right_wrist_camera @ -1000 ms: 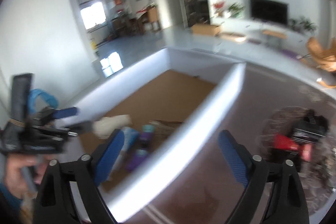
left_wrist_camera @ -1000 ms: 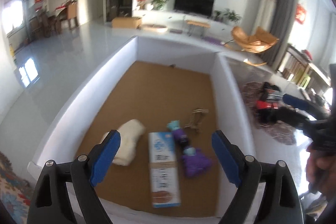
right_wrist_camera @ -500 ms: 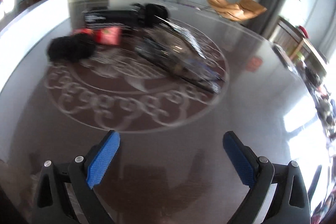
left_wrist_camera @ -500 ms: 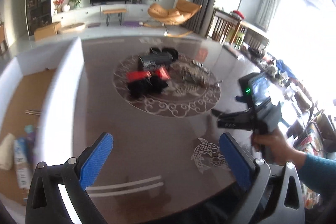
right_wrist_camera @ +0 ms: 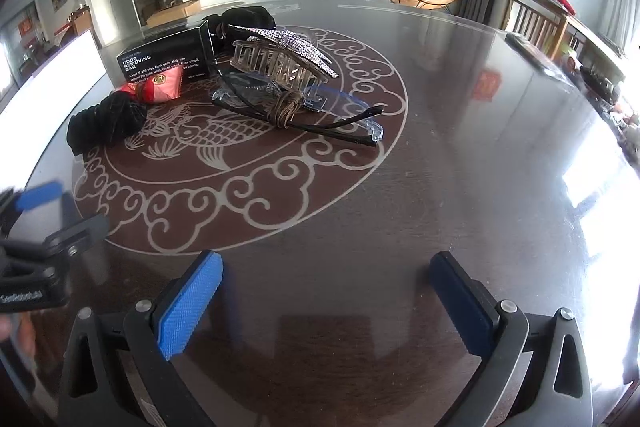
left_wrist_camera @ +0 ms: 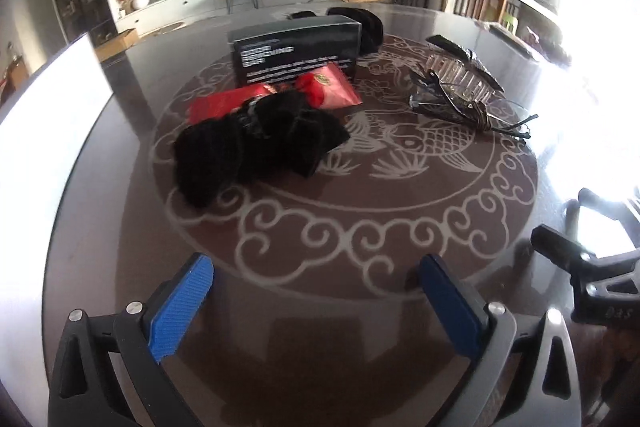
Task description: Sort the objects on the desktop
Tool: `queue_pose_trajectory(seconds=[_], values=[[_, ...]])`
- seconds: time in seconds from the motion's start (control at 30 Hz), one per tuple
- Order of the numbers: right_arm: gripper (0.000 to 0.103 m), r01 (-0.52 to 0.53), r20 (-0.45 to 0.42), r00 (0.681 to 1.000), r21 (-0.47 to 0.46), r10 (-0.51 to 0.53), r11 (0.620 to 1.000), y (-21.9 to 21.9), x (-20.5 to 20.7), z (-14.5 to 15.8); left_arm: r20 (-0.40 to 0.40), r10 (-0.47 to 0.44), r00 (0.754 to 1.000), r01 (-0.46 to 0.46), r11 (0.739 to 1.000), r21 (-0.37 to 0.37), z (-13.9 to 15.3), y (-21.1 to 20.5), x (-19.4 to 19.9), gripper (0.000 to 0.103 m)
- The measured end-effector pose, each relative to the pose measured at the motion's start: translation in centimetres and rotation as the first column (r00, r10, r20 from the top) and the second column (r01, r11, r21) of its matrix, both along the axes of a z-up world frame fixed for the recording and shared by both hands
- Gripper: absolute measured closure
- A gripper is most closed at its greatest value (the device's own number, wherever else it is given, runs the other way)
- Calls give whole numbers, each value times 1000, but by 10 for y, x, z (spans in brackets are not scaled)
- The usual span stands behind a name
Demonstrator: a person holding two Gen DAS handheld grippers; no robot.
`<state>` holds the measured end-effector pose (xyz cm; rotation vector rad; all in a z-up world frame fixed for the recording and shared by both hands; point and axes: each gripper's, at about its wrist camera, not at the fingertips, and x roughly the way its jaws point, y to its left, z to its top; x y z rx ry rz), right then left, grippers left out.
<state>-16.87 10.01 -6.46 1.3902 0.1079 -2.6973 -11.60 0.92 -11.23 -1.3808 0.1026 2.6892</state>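
Black odor-removing bar box [right_wrist_camera: 164, 61] as landmark, red packet [right_wrist_camera: 158, 89] touching its front, black scrunchie [right_wrist_camera: 106, 123] nearer, rhinestone hair claw [right_wrist_camera: 280, 61] and glasses [right_wrist_camera: 304, 107] beside it, left gripper [left_wrist_camera: 316, 301] and right gripper [right_wrist_camera: 326, 297] both spread wide, jaws just opening, nothing between them.

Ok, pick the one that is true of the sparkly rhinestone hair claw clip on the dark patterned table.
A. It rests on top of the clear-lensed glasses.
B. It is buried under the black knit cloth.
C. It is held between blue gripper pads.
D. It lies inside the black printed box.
A: the sparkly rhinestone hair claw clip sits over the clear-lensed glasses, apart from the box and cloth, with both grippers empty.
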Motion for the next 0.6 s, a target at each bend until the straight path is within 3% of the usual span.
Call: queue_pose_trajectory(seconds=[0.1,0.6], values=[[0,0,0,1000,-1,0,1000,0,0,1,-1,33,999,-33,999,3,0,1,-6,0],[0,-2,-1,1000,-2,2,1000,-1,0,2,-2,34,999,-34,999,4,-1,1,-3,0]])
